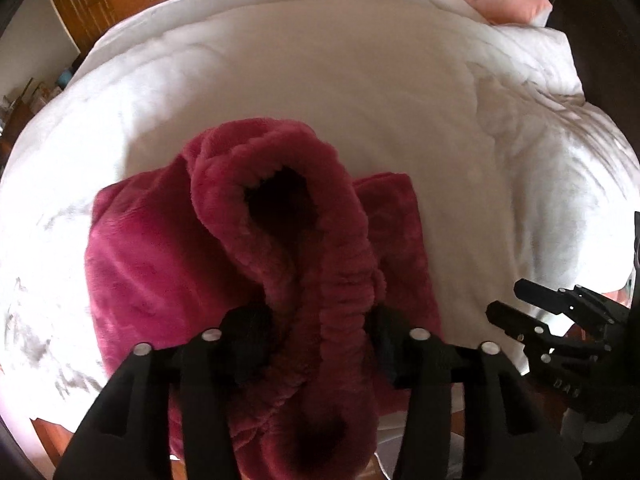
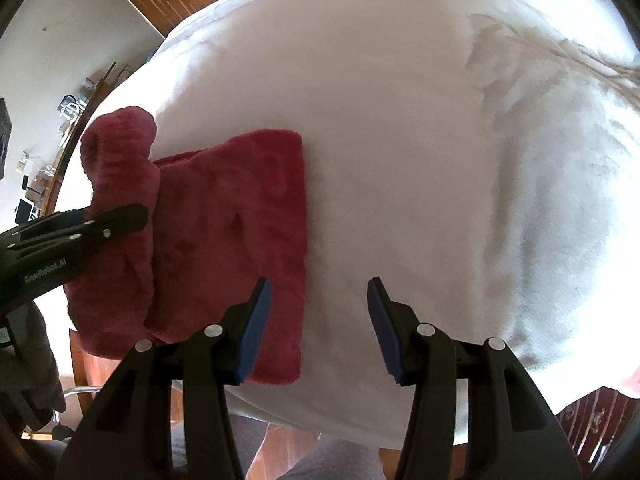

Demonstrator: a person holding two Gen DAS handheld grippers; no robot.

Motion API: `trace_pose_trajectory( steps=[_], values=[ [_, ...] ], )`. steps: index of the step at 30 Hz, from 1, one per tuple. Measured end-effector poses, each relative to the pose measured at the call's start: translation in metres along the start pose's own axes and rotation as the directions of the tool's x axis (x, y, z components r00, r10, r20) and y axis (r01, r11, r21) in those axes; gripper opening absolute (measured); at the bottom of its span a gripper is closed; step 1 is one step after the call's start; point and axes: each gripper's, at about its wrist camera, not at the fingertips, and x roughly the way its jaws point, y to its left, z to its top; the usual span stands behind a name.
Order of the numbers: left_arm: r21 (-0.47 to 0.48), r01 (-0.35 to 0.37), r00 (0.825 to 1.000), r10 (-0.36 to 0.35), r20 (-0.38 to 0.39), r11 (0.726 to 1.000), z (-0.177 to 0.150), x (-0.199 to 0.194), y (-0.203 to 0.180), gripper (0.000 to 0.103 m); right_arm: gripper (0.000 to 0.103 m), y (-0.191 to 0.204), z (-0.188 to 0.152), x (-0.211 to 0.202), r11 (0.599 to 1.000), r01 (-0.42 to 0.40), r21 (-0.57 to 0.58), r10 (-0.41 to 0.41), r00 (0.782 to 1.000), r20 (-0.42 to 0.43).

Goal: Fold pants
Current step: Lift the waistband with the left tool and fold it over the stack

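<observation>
Folding the raised waistband end of the pants [image 1: 280, 240] well means carrying it squarely over the flat folded part near the bed's [image 1: 360, 80] front edge — your left gripper [image 1: 316, 344] has fleece bunched between its jaws, though I cannot tell whether they clamp it. Your right gripper [image 2: 320, 320] hangs apart and empty over the white duvet — wood wardrobes stand beyond the bed's far edge.

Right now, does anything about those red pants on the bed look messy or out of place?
Yes. The pants lie mostly flat and folded on the white duvet, but the waistband end stands bunched up and gaping between the fingers of the left gripper, not laid flat.
</observation>
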Motion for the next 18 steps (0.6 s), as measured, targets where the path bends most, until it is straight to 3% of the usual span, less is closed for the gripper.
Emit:
trace_pose_trajectory(
  steps=[5,8,12,14,18],
  values=[
    [0.032,0.131,0.991,-0.132,0.022,0.991,-0.003,-0.004,-0.017,0.062,0.051,-0.003,0.002,0.002,1.000,0.006,0.010,-0.005,1.000,-0.004],
    [0.058,0.201,0.979,-0.203,0.026,0.978,-0.004,-0.009,-0.026,0.063,0.051,-0.003,0.002,0.001,1.000,0.001,0.008,-0.001,1.000,-0.003],
    [0.003,0.298,0.953,-0.298,0.059,0.955,-0.010,-0.024,-0.012,0.065,0.051,0.000,0.003,-0.001,1.000,-0.021,-0.001,0.021,1.000,0.007],
    [-0.037,0.310,0.948,-0.306,0.091,0.950,-0.014,-0.033,0.003,0.069,0.051,0.004,0.005,-0.003,0.999,-0.048,-0.004,0.048,0.999,0.015],
    [-0.163,0.259,0.961,-0.238,0.139,0.952,-0.026,-0.044,0.048,0.071,0.051,0.017,0.014,-0.006,0.994,-0.104,-0.021,0.104,0.994,0.020]
  ],
)
